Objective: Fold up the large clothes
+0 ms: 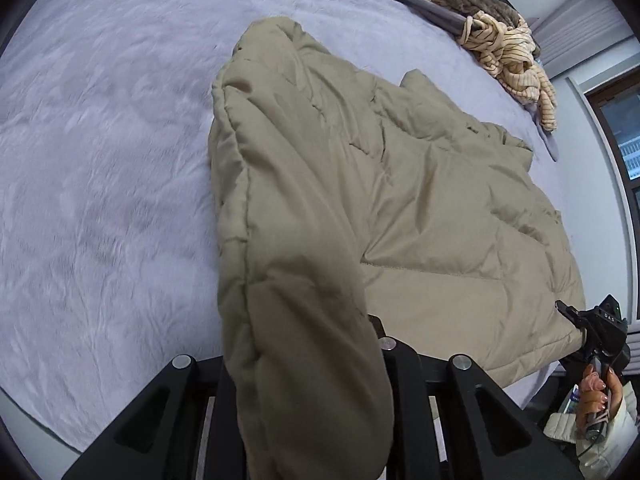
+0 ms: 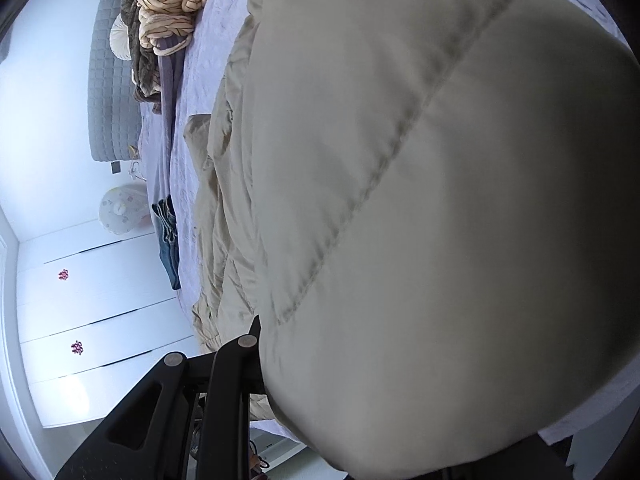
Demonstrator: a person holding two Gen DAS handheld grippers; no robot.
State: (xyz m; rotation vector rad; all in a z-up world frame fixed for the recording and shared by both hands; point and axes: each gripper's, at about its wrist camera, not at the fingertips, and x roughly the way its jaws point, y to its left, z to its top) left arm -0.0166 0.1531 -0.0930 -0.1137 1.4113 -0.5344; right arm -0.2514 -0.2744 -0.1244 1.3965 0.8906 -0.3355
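Observation:
A large khaki quilted jacket (image 1: 420, 208) lies spread on the lilac bedspread (image 1: 100, 160). One long part of it, a sleeve or side edge, rises from the bed toward the camera and drapes over my left gripper (image 1: 304, 360), which is shut on it. The fabric hides the fingertips. At the lower right, a hand holds my right gripper (image 1: 570, 316), shut on the jacket's near corner. In the right wrist view the lifted jacket (image 2: 420, 200) fills most of the picture. Only one finger (image 2: 240, 356) of the right gripper shows beside it.
A striped beige garment (image 1: 508, 52) and a brown fuzzy throw (image 1: 480, 4) are heaped at the head of the bed by the grey padded headboard (image 2: 112, 80). Folded jeans (image 2: 168, 240) lie at the far bed edge. White wardrobe doors (image 2: 100, 320) stand beyond, and a window (image 1: 624, 140) is at the right.

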